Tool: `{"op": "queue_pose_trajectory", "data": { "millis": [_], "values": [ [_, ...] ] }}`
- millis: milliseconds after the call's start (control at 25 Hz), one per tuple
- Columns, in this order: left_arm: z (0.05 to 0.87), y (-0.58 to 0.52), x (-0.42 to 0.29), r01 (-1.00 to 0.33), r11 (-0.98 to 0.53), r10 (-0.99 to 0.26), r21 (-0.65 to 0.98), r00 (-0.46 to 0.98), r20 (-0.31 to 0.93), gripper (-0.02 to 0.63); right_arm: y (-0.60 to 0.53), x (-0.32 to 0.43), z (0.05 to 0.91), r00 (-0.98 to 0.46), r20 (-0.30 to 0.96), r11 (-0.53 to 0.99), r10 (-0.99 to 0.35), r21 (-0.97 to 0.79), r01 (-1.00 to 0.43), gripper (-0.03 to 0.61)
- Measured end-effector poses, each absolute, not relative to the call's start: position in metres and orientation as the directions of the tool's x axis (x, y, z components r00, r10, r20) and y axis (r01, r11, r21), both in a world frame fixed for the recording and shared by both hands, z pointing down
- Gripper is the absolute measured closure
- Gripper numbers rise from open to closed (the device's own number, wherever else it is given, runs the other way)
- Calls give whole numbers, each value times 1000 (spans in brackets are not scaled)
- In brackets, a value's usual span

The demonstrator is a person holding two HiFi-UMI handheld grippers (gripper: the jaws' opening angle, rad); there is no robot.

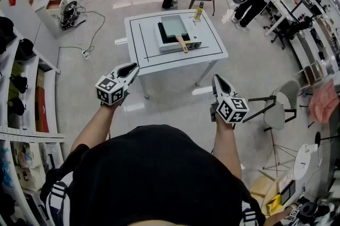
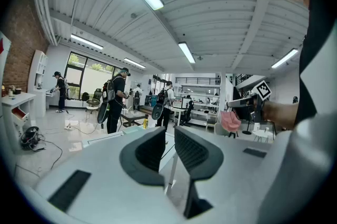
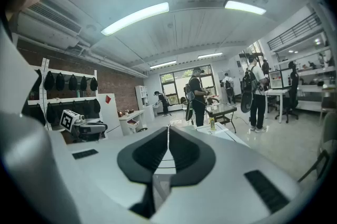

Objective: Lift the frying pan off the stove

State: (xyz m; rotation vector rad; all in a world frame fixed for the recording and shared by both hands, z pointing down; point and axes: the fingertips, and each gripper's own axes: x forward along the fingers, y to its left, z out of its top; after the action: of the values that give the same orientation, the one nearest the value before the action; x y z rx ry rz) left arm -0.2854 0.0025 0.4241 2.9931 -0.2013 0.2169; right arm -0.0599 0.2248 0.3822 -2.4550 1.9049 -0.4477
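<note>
Since the frying pan (image 1: 173, 26) sits on the stove (image 1: 192, 38) on the table (image 1: 142, 45) way out at 12 o'clock, nothing's done yet: left gripper (image 1: 132, 67) and right gripper (image 1: 217, 78) are both closed, empty, well short of it

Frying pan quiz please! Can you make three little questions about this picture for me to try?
1. True or false: the frying pan sits on the stove.
2. What does the right gripper hold? A) the pan B) nothing C) a spoon
3. What stands at the far right corner of the table?
Key: 1 true. 2 B, its jaws are shut with nothing between them. 3 a yellow bottle.
</note>
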Motion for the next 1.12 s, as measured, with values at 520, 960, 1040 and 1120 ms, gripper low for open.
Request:
{"op": "queue_pose_trajectory", "data": {
  "millis": [520, 960, 1040, 1120],
  "values": [
    [431, -10, -267, -97, -986, -75, 133, 984, 160, 558, 216, -41, 387, 300, 226, -345, -927, -192, -919, 571],
    [441, -38, -277, -99, -981, -71, 166, 984, 164, 560, 189, -45, 380, 356, 191, -385, -915, -139, -912, 572],
    [446, -38, -275, -93, -980, -62, 174, 983, 175, 560, 185, -45, 379, 351, 193, -379, -916, -130, -916, 572],
    [449, -36, -270, -82, -982, -50, 169, 982, 184, 561, 180, -42, 380, 347, 196, -375, -917, -124, -919, 572]
  ]
}}
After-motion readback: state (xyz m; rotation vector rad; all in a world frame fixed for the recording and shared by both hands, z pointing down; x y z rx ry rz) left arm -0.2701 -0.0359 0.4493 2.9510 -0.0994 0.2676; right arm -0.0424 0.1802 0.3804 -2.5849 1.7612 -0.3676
